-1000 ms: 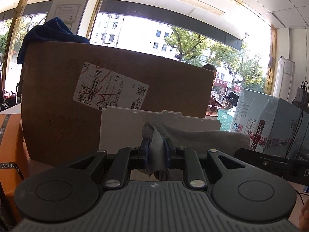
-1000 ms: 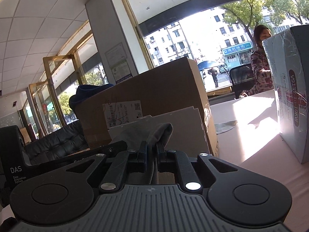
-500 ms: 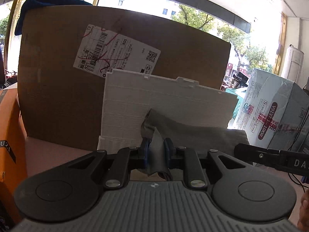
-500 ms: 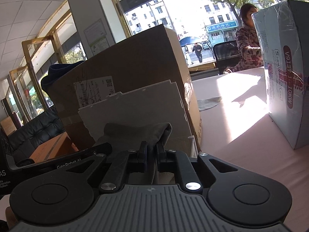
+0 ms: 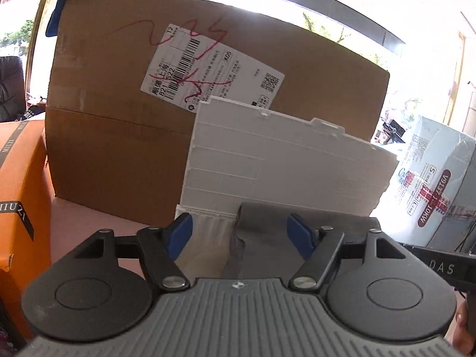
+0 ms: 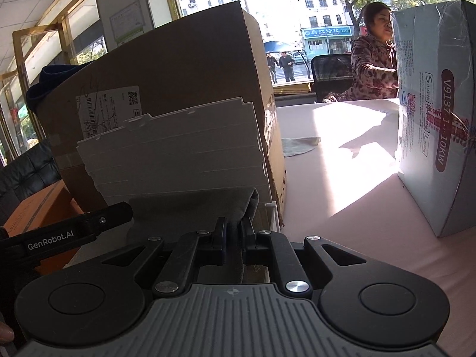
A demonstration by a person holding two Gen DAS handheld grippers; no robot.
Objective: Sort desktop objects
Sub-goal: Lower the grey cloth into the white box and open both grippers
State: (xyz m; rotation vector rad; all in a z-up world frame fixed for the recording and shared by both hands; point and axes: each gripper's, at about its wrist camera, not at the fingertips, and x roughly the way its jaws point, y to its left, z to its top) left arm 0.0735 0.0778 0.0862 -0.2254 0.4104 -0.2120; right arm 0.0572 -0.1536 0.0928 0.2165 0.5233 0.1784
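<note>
Pinching one end of the grey cloth [image 6: 208, 205], the right gripper [image 6: 233, 242] keeps it draped at the white ribbed rack [image 6: 178, 151] — the left gripper [image 5: 239, 233] stands spread, gripping nothing — cardboard box [image 5: 125, 125] behind.

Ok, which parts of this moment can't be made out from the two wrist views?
- Left wrist: the lower end of the grey cloth and whatever it lies on, hidden by the left gripper body.
- Right wrist: how much cloth sits between the shut jaws of the right gripper; the jaws cover it.
- Both views: the base of the white organizer, behind cloth and grippers.
- Left wrist: the top of the cardboard box, above the camera.
</note>
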